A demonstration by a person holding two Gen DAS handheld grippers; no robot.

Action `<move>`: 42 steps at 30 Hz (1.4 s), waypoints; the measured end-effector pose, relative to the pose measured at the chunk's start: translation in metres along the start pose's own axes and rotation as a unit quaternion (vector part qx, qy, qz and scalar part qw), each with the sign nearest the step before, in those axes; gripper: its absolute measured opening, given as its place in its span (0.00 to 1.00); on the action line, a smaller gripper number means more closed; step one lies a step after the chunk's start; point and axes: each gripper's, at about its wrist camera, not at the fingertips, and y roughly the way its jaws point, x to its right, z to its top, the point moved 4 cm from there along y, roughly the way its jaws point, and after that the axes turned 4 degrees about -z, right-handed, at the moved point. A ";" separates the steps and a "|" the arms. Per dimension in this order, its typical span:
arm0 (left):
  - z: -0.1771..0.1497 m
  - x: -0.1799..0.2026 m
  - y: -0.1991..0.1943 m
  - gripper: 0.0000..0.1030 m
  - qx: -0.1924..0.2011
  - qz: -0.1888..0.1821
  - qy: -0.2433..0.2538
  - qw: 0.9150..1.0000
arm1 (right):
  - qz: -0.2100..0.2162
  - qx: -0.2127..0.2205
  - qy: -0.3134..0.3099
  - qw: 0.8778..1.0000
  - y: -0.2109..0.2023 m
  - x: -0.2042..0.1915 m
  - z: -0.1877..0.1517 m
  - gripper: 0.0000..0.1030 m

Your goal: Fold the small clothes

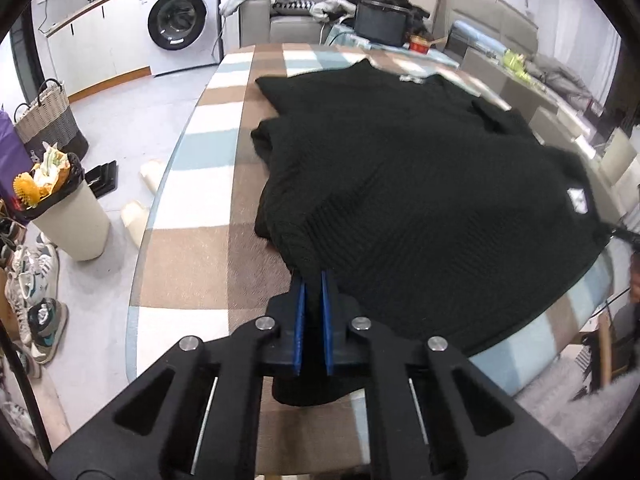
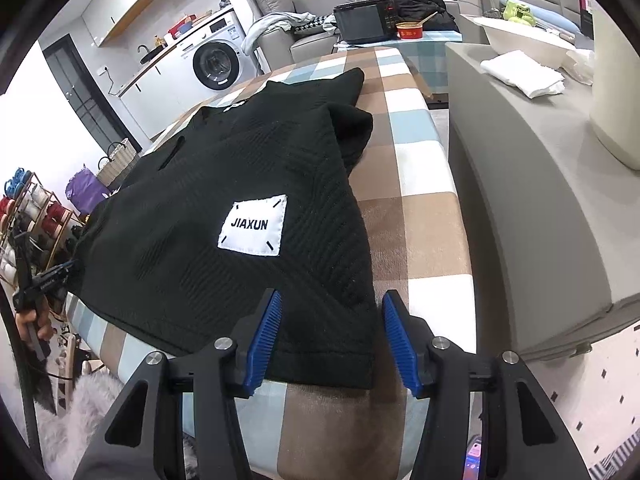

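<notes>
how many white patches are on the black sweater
2. One large white patch reading JIAXUN lies on the black sweater near its hem corner; a smaller white label sits at the far collar end. Others may be hidden in folds.

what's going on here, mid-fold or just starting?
Just starting, it seems. A person with two handheld grippers is working a black knit sweater spread on the checked tablecloth. The left gripper is shut on the near hem corner. The right gripper is open, straddling the other hem corner, not yet clamped. Sleeves look tucked in already.
</notes>
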 end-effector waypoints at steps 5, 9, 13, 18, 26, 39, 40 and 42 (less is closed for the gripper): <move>0.006 0.011 -0.011 0.03 0.019 -0.005 0.010 1.000 | -0.002 0.018 0.015 1.000 0.004 0.003 0.005 0.45; 0.010 0.014 -0.018 0.03 0.028 -0.007 0.010 1.000 | -0.018 0.025 -0.034 0.999 0.002 -0.012 0.002 0.06; 0.018 0.013 -0.026 0.03 0.045 -0.019 -0.003 0.999 | -0.010 0.067 -0.033 0.997 -0.019 -0.019 0.010 0.03; 0.048 0.007 -0.035 0.03 0.085 -0.031 -0.019 0.996 | 0.015 0.147 0.001 0.989 -0.046 -0.025 0.048 0.03; 0.121 -0.016 -0.028 0.03 0.151 -0.042 -0.049 0.986 | 0.032 0.198 0.070 0.977 -0.025 -0.036 0.130 0.03; 0.175 -0.066 0.091 0.03 0.085 -0.022 -0.093 0.992 | -0.025 0.157 0.130 0.979 0.065 -0.009 0.200 0.03; 0.171 -0.067 0.096 0.03 0.079 -0.023 -0.094 0.992 | -0.026 0.140 0.129 0.981 0.070 -0.006 0.196 0.03; 0.172 -0.068 0.104 0.03 0.075 -0.021 -0.091 0.993 | -0.020 0.125 0.131 0.983 0.076 -0.003 0.191 0.03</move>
